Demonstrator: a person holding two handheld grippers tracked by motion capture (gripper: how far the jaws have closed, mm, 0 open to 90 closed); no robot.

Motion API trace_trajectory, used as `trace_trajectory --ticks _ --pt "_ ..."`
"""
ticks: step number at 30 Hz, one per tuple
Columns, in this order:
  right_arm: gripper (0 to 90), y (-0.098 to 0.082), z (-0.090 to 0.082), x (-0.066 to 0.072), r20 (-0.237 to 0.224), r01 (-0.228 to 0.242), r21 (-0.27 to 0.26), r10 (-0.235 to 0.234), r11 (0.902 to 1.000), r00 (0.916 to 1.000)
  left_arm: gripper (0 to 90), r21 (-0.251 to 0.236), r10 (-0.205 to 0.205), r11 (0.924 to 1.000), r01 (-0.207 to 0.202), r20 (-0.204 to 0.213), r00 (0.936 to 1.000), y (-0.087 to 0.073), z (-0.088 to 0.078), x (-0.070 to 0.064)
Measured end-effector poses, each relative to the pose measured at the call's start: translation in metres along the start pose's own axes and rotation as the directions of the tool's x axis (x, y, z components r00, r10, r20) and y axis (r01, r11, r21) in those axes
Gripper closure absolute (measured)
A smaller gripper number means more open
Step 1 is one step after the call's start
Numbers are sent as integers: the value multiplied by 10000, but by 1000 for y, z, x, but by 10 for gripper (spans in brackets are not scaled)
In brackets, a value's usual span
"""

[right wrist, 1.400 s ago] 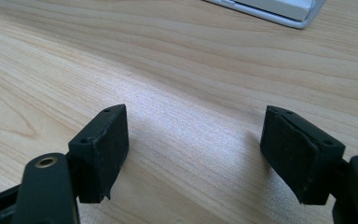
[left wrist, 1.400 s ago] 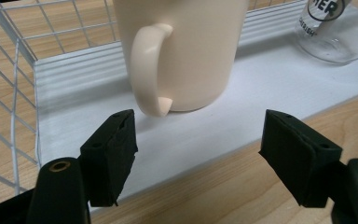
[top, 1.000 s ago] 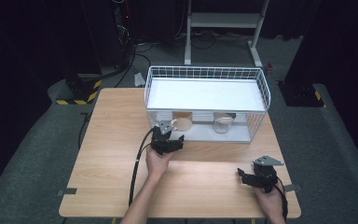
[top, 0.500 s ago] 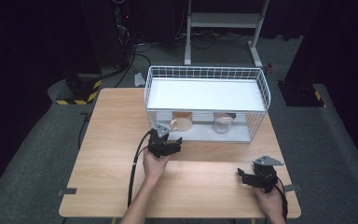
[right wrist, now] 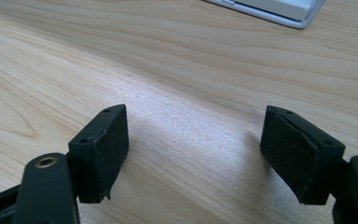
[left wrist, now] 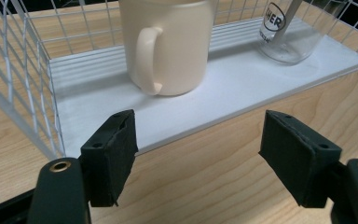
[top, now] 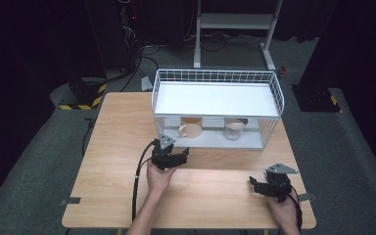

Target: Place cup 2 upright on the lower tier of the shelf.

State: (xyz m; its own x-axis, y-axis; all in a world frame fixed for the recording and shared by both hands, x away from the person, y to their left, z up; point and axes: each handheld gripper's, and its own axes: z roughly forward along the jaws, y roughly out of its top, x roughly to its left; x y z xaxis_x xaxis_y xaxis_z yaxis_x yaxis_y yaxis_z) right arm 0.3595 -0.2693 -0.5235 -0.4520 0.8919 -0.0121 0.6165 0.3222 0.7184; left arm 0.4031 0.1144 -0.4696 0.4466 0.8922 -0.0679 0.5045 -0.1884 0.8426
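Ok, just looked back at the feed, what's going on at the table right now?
A person holds a gripper in each hand. The left gripper sits open with nothing between its jaws, just in front of the white wire rack, facing the cream mug that stands on the rack's lower shelf beside a clear glass jar. The right gripper rests open over bare wooden table, away from the rack. Neither holds anything.

Left gripper (top: 170, 157) drawn back from the wire rack (top: 274, 93) toward the person's edge of the tabletop (top: 117, 147), cream mug (top: 191, 129) uncovered on the rack's lower shelf, jaws apart and empty
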Motion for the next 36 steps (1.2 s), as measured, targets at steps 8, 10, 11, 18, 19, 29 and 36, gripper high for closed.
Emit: trace_trajectory --ticks 8,10,11,18,19,29,36 --pt "241 0 0 0 2 0 1 0 10000 10000 272 -57 -90 9999 90 62 9999 -6 -10 3" --pt "241 0 0 0 7 27 -10 -27 10000 10000 278 -166 -150 9998 150 36 9999 -9 -14 3" --pt "241 0 0 0 2 0 0 0 10000 10000 279 -166 -156 9997 156 22 9999 -10 -15 3" --pt "241 0 0 0 8 9 -14 -9 10000 10000 276 -289 -358 9989 359 30 9994 -14 -25 6" --pt "241 0 0 0 4 -9 -8 9 10000 10000 276 -276 -328 9991 329 39 9995 -15 -27 7" --pt "241 0 0 0 5 10 -14 -10 10000 10000 273 -160 -444 9989 444 3 9990 -26 -38 9" --pt "240 0 0 0 13 28 -11 -28 10000 10000 273 -149 -565 9983 565 -35 9984 -31 -43 10"
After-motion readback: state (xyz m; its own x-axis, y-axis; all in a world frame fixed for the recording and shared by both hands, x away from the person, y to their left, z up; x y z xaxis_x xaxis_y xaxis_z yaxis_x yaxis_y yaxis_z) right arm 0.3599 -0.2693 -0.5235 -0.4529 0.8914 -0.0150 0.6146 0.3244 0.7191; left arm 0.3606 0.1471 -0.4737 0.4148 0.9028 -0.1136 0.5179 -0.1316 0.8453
